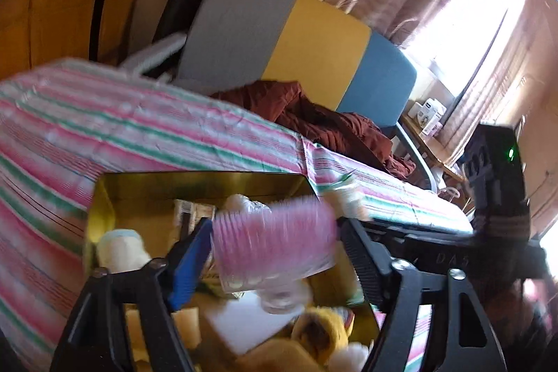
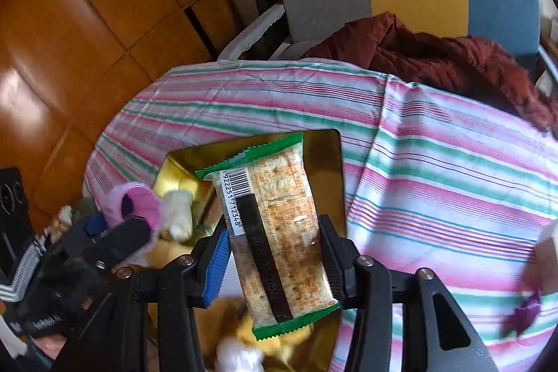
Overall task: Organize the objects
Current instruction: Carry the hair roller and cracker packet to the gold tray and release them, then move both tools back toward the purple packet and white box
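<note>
Both grippers hang over an open gold box point(image 2: 327, 162) that sits on a table under a pink-and-green striped cloth point(image 2: 436, 169), toward the cloth's near-left edge. The right gripper point(image 2: 273, 253) has its jaws closed on a flat snack packet point(image 2: 279, 225) with green crimped ends, clamped across its middle, its far end over the box. The left gripper point(image 1: 275, 246) stands fairly wide, with a pink ribbed roll in clear wrap point(image 1: 275, 239) between its fingers; motion blur makes it hard to say whether the pads actually press on it or the roll is loose. The box already holds a yellow plush toy point(image 1: 324, 330), a white pouch point(image 1: 118, 250) and other small packs, so free room is short. The likely risk is the roll slipping out over the box's far-right corner onto the cloth if the left jaws are as slack as they look. The packet, held only at the middle, could tilt and catch the box rim, and the two grippers, close together over one box, could knock each other.
</note>
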Available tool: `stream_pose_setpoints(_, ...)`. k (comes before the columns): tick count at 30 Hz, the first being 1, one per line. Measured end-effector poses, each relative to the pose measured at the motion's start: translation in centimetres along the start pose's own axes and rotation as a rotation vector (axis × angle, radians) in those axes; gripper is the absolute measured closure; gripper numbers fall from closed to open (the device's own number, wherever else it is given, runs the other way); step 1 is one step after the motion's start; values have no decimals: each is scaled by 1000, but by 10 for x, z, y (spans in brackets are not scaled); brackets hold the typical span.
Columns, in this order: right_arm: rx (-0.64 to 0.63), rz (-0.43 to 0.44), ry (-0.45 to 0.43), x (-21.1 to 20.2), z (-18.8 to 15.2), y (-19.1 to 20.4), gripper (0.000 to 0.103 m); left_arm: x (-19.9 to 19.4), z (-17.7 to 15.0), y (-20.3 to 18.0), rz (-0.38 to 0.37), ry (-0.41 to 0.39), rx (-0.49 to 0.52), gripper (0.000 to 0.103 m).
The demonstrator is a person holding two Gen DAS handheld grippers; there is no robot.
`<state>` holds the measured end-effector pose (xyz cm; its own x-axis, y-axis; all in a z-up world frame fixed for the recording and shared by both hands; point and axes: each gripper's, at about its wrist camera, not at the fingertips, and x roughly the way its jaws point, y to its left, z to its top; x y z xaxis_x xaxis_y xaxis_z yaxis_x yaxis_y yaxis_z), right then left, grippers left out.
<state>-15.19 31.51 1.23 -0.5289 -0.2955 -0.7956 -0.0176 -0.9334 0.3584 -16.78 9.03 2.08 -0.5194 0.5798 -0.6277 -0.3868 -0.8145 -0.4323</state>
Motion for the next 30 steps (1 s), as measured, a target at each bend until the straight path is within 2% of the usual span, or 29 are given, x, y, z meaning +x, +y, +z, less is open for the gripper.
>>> stream_pose_setpoints(1, 22, -1, 10, 8, 3, -4, 46, 9, 4, 5, -13, 22, -40, 23)
stream_pose_setpoints(3, 57, -30, 25, 19, 4, -13, 43, 16, 5, 10, -20, 42, -67, 23)
stream_pose_setpoints(6, 70, -25, 47, 24, -5, -22, 43, 16, -3, 16, -4, 42, -75, 23)
stream_pose_setpoints(11, 44, -68, 64, 18, -30, -28, 42, -1, -25, 25, 13, 44, -100, 25)
stream_pose_setpoints(15, 34, -103, 57, 8, -49, -29, 36, -24, -46, 20, 50, 21, -64, 25)
stream_pose_setpoints(23, -30, -163, -16, -19, -78, -11, 29, -60, -80, -1, 96, -23, -1, 23)
stream_pose_setpoints(26, -66, -188, -40, -26, -90, -2, 26, -67, -91, -6, 126, -30, 6, 23)
stream_pose_setpoints(28, -92, -208, -52, -29, -97, 4, 20, -72, -96, -8, 151, -39, 15, 23)
stream_pose_setpoints(30, -115, -234, -66, -32, -104, 9, 20, -77, -102, -11, 185, -53, 30, 23)
